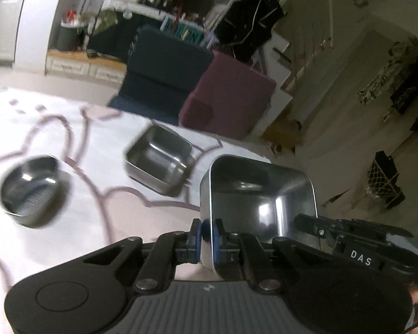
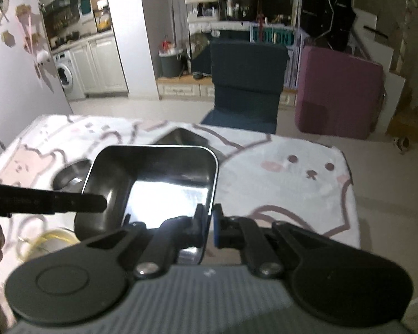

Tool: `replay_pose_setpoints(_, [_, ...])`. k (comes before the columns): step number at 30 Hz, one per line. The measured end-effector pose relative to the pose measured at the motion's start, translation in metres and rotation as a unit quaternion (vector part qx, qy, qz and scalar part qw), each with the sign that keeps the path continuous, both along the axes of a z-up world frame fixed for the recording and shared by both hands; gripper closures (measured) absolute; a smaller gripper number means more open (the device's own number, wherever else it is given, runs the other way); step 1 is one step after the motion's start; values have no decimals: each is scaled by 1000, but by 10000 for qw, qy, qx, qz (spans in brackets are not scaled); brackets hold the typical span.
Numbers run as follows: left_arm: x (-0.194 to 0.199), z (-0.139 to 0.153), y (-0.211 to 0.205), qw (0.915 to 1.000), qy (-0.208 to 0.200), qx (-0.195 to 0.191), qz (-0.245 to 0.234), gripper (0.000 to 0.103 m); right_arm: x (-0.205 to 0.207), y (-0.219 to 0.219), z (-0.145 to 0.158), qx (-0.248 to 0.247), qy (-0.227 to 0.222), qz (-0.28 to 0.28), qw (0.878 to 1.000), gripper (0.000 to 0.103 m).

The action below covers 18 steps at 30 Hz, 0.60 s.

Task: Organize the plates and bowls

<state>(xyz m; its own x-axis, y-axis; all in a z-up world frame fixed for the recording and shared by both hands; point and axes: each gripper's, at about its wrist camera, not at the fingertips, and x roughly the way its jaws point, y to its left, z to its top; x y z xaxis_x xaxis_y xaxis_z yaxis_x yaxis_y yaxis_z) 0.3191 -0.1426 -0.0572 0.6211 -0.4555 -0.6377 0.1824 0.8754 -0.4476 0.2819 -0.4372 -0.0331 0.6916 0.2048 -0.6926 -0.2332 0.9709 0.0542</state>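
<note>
Gripping square tray (image 1: pixel 260 194) by opposite walls, left gripper (image 1: pixel 206 240) and right gripper (image 2: pixel 211 222) both clamped | holding above table (image 2: pixel 292 194) | probably nesting into tray (image 1: pixel 158 161), beside bowl (image 1: pixel 28 186).

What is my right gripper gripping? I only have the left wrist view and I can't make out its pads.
Observer: The right gripper is shut on the right wall of the square steel pan, with one pad inside and one outside.
Operator: Is anything near the pan that I'm missing?
Observer: Something yellow, too blurred to name, lies on the cloth down-left of the pan.
Operator: And to the right of the pan?
Observer: Only a printed bear face shows on the cloth there.
</note>
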Motion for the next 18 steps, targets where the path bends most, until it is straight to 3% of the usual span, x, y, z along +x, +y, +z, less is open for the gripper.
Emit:
replay_pose_setpoints(8, [-57, 39, 101, 9982, -344, 383, 315, 95, -37, 96, 19, 400, -151, 203, 9989, 95])
replay_pose_setpoints(15, [-98, 39, 186, 9925, -216, 1003, 664, 96, -57, 193, 6, 662, 67, 616, 9959, 93])
replay_pose_setpoints(18, [-107, 32, 215, 9907, -107, 1092, 808, 96, -63, 230, -8, 729, 213, 795, 9939, 92])
